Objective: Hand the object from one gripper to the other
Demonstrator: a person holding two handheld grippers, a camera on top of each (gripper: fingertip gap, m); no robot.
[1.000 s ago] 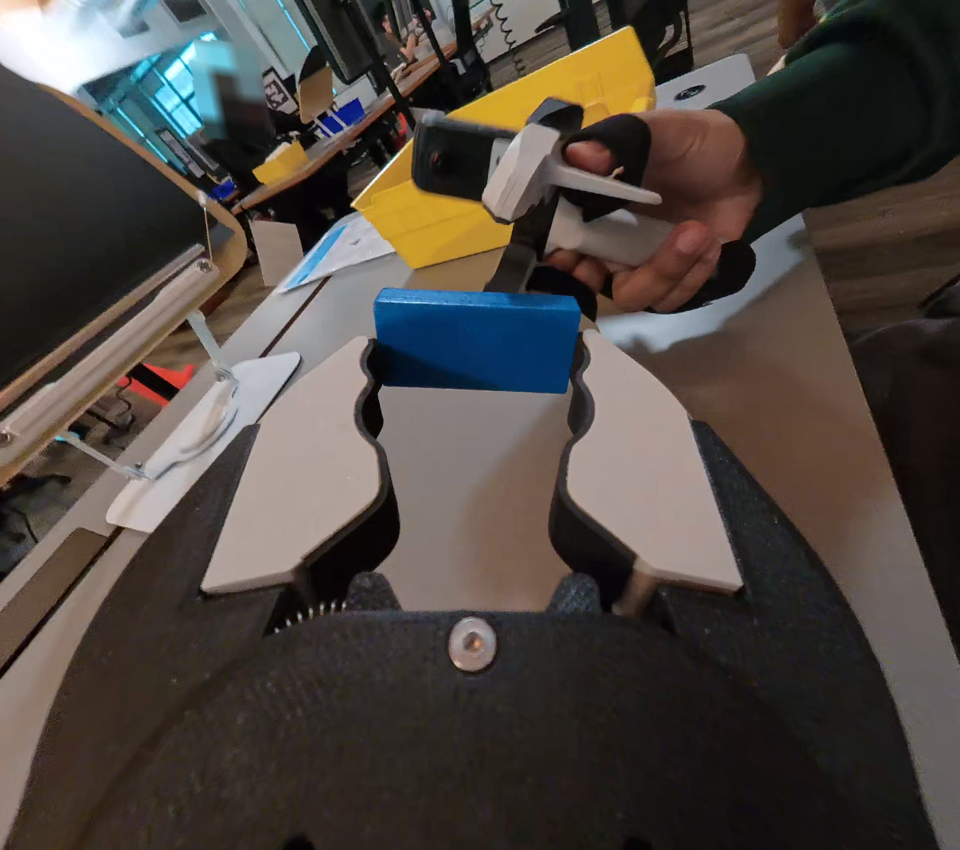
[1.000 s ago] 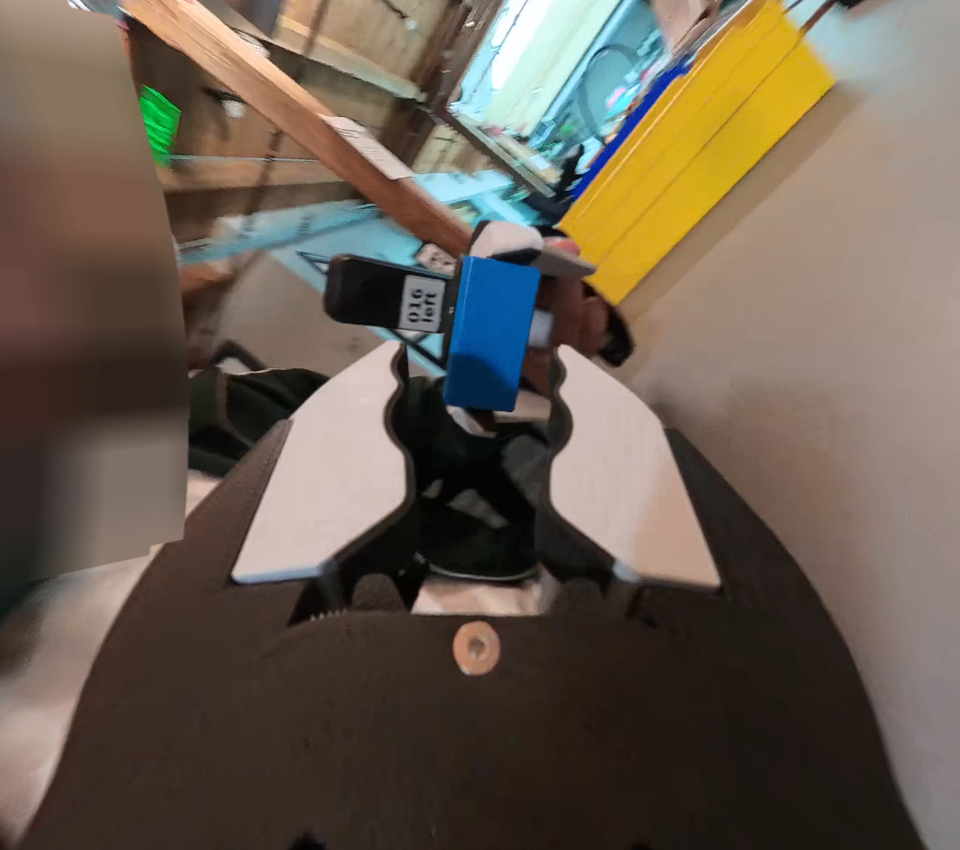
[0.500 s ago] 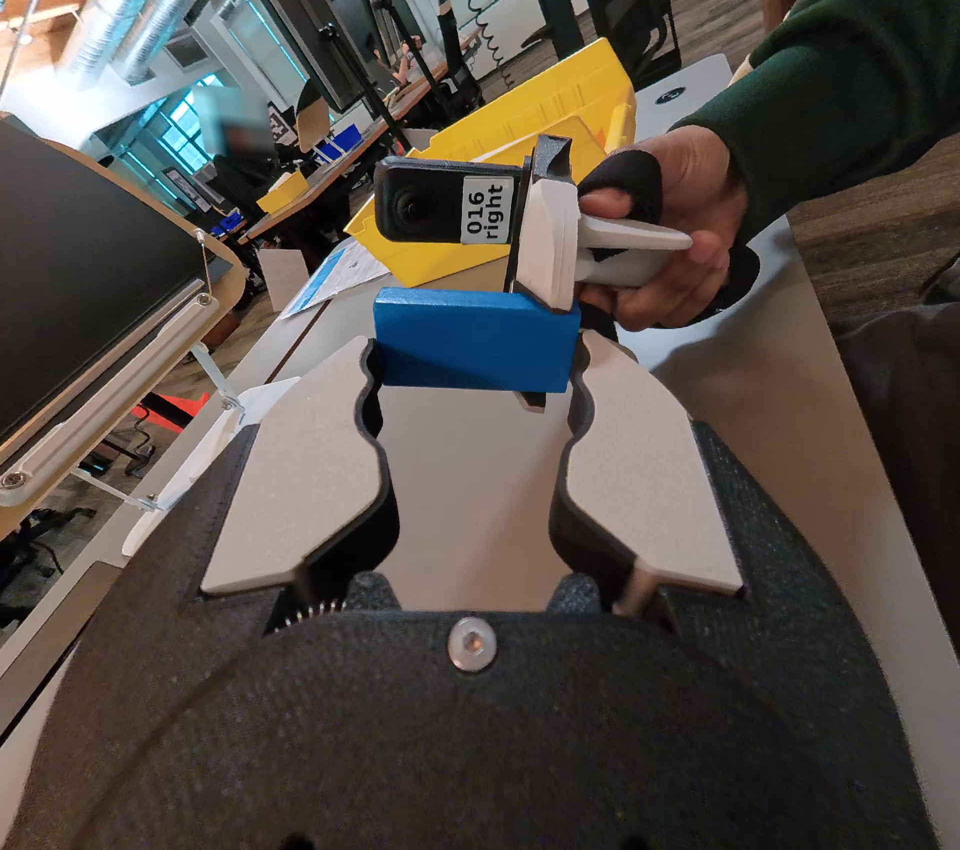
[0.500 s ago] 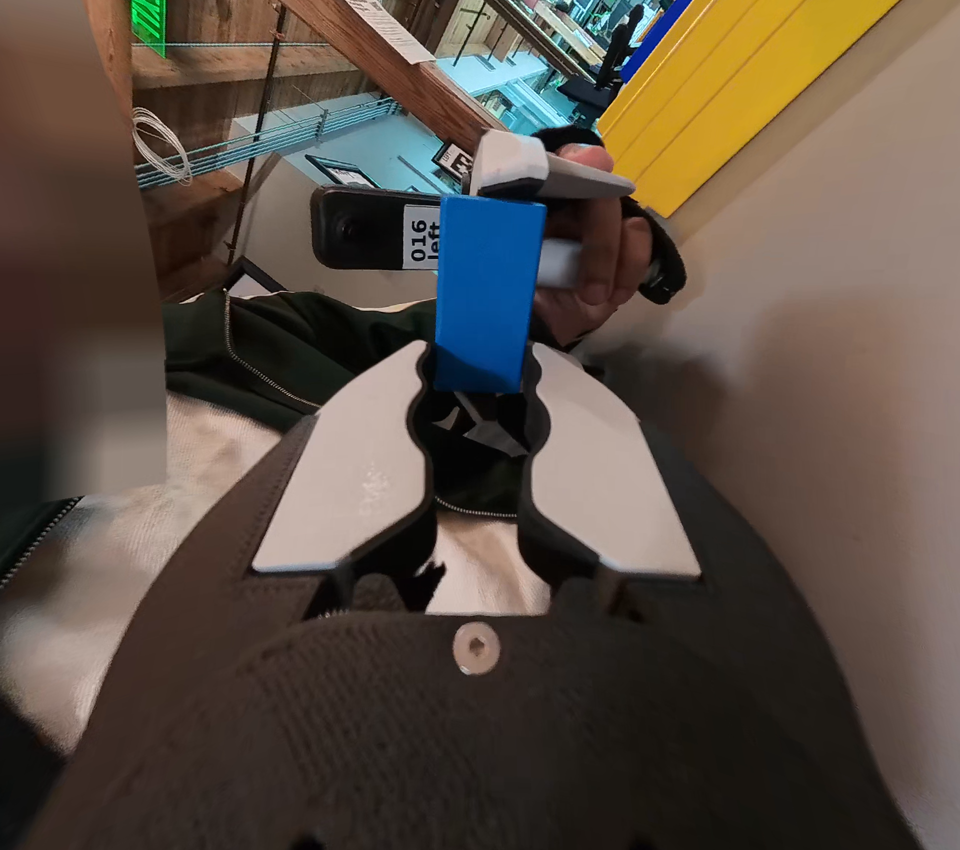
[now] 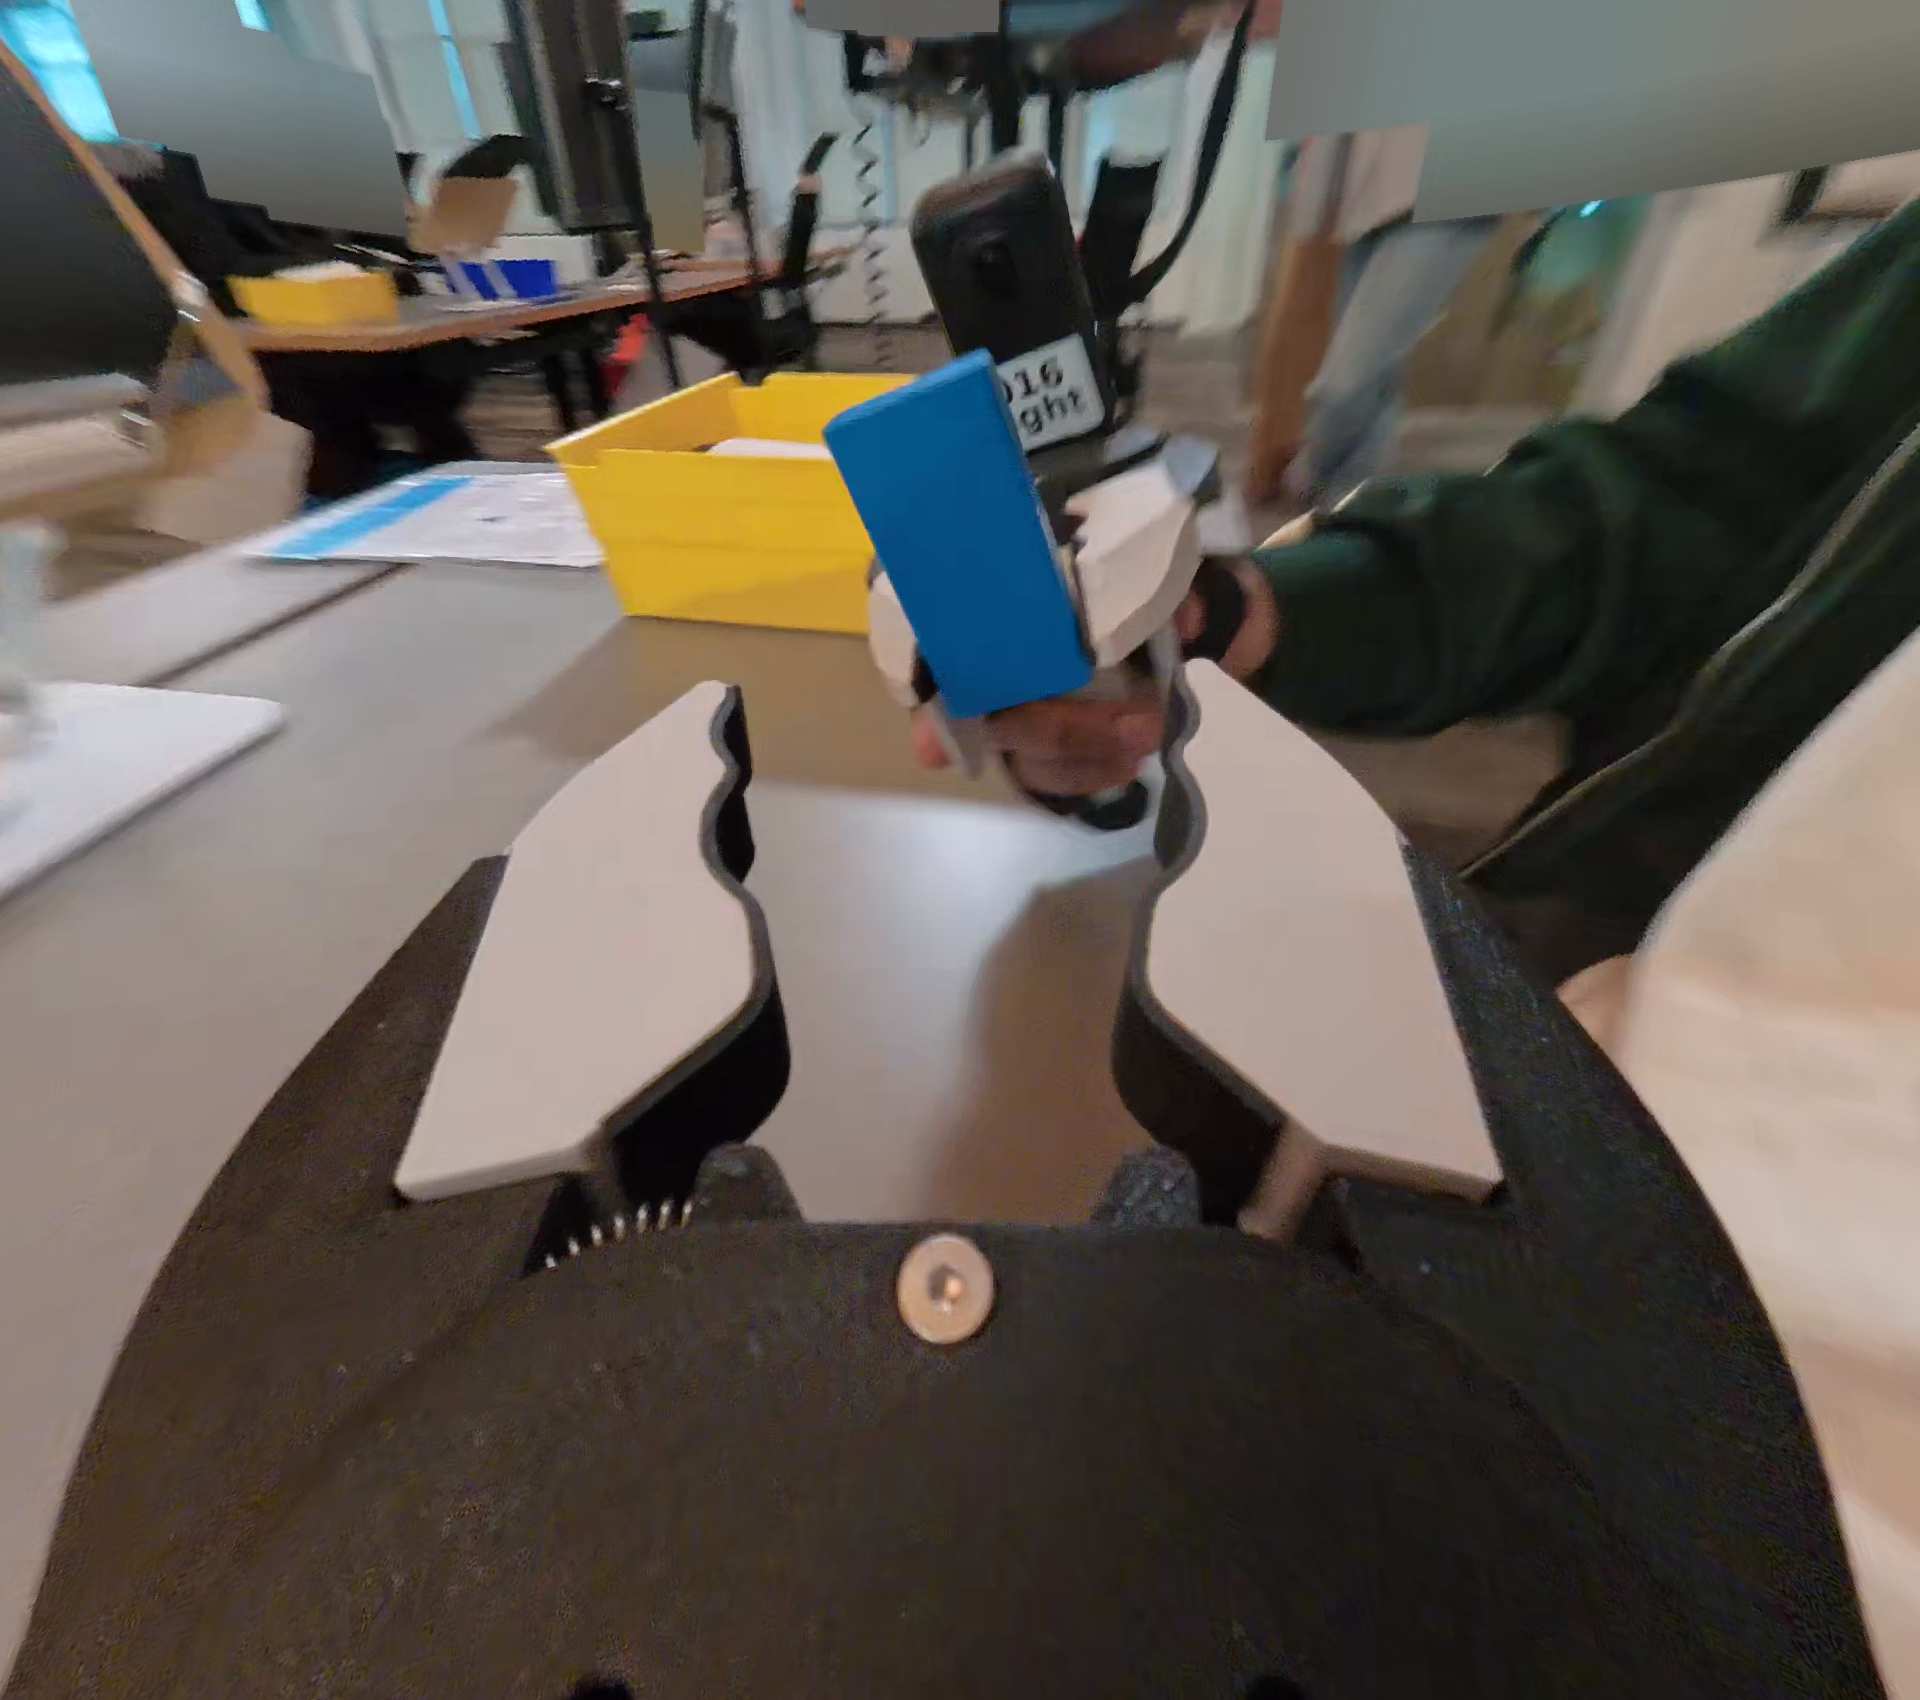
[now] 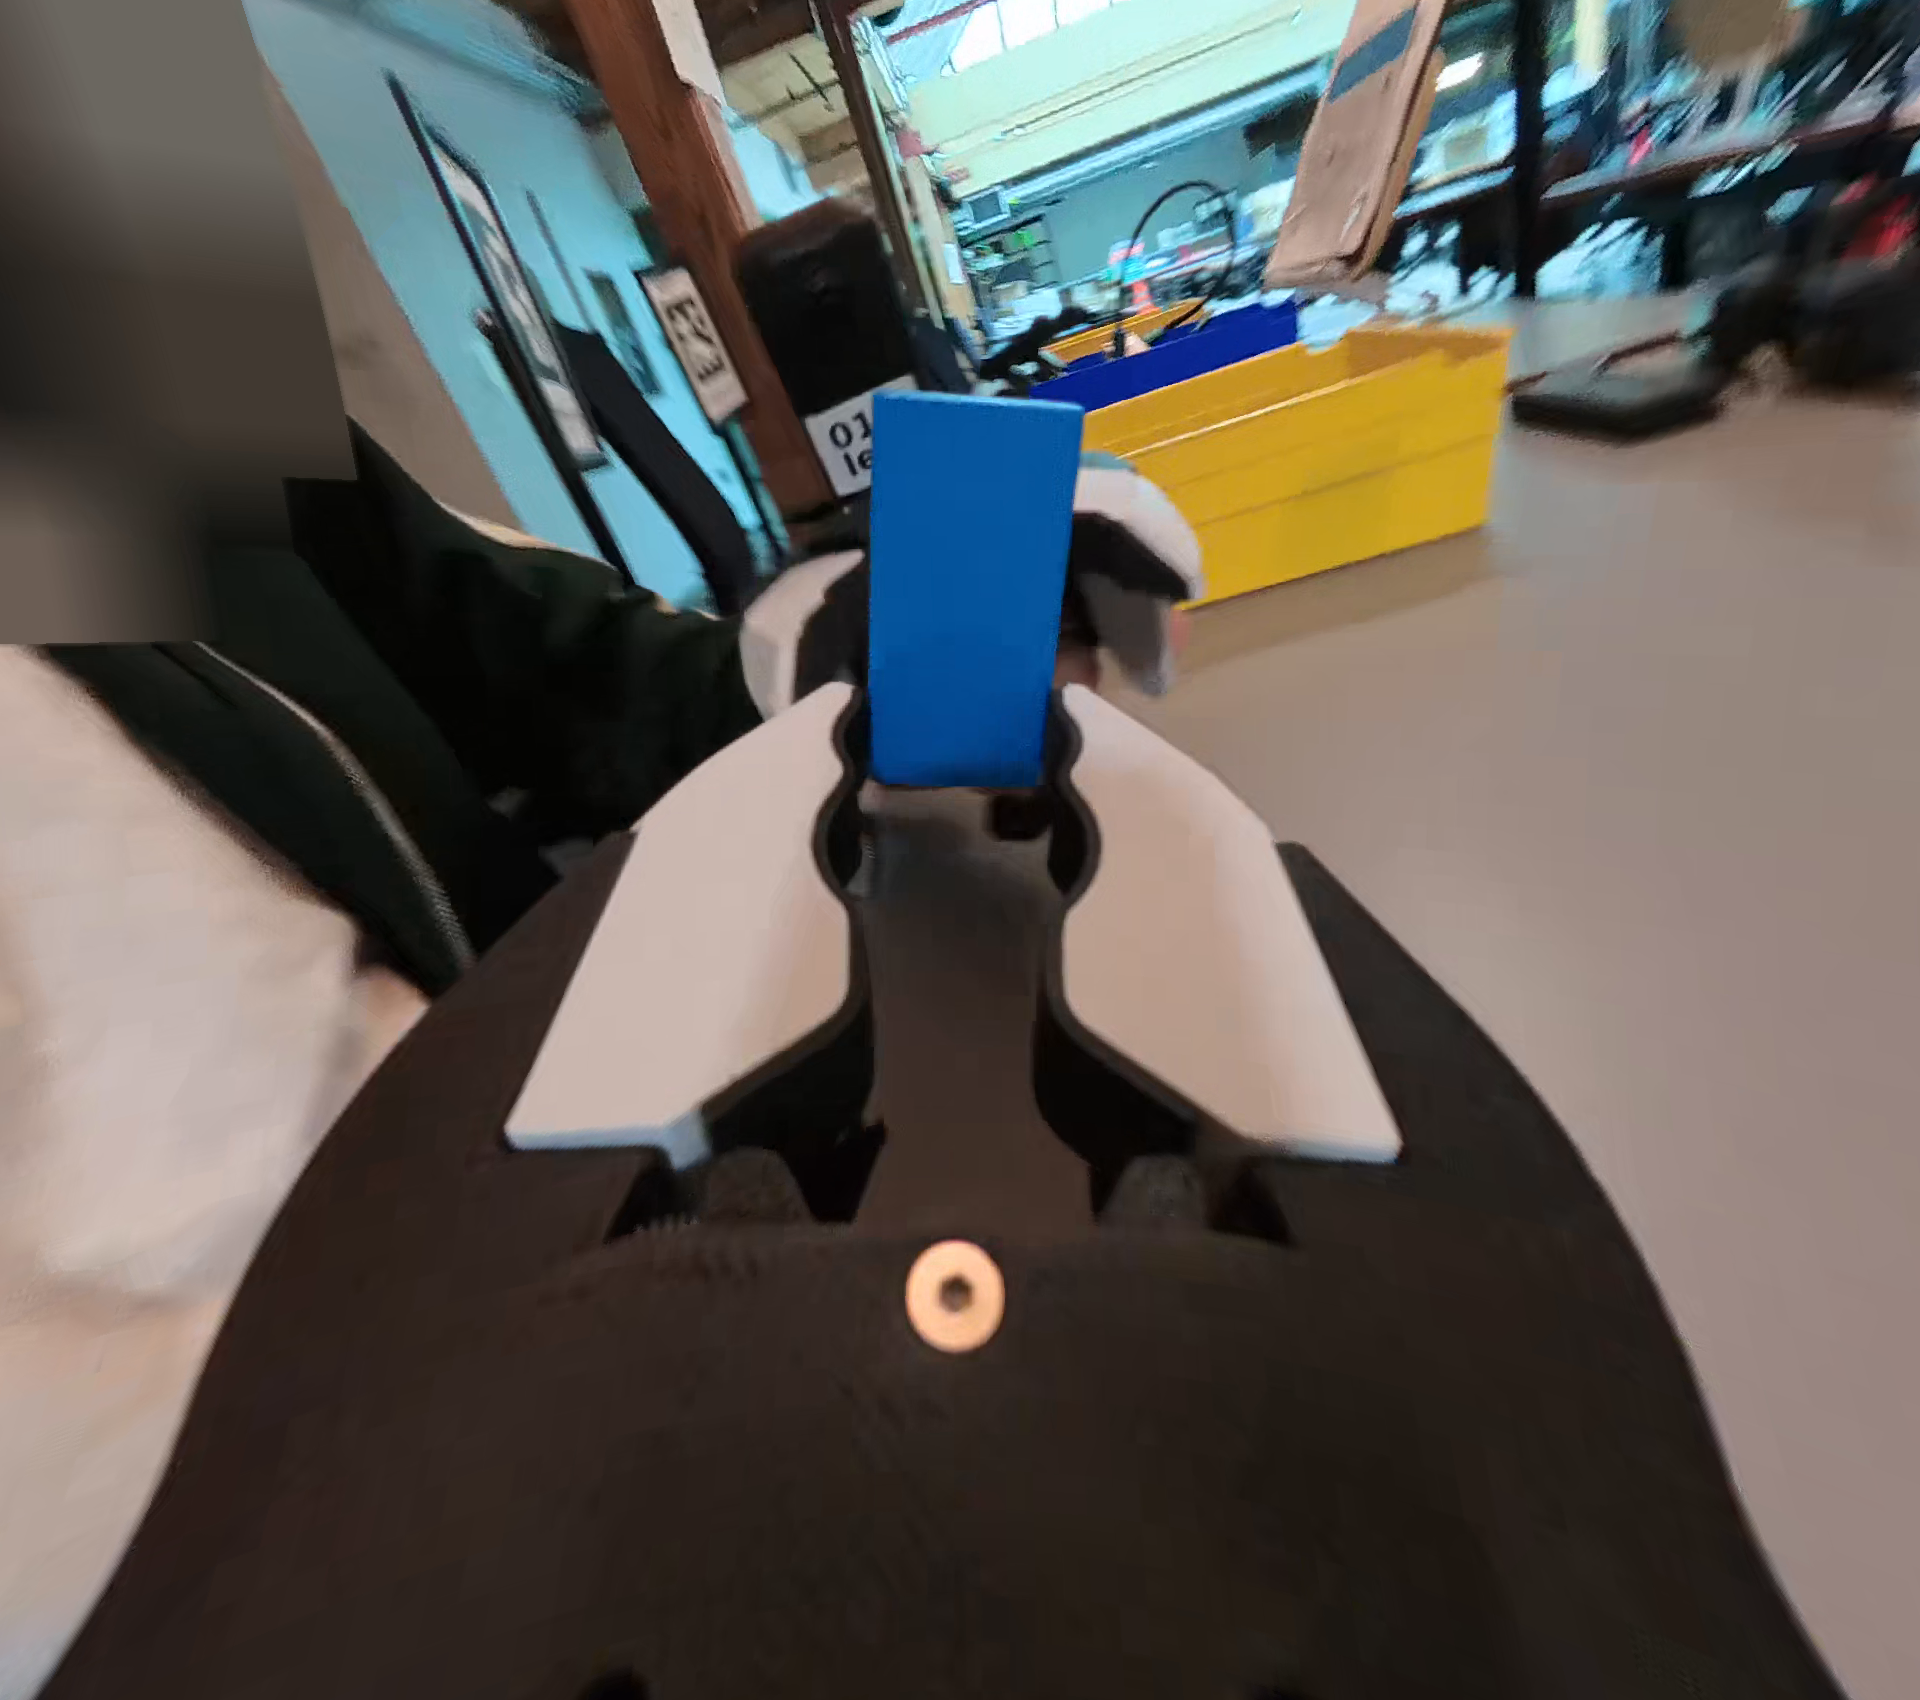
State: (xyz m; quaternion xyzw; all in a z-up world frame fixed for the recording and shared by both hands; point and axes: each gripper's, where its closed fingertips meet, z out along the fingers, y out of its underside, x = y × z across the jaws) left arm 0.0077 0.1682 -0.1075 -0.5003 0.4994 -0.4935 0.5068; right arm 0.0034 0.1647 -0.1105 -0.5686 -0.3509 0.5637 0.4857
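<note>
Now | blue block [image 6: 966, 590] clamped upright in right gripper [image 6: 956, 741] jaws | left gripper [image 5: 956, 746] empty

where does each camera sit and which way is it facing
Left wrist view: on the left hand-held gripper, open and empty, looking along its fingers at the right one holding the blue block; a green sleeve shows.
Right wrist view: on the right hand-held gripper, shut on the block, facing the left one and the person's jacket.
Shared: the block, the grey table and a yellow bin.
</note>
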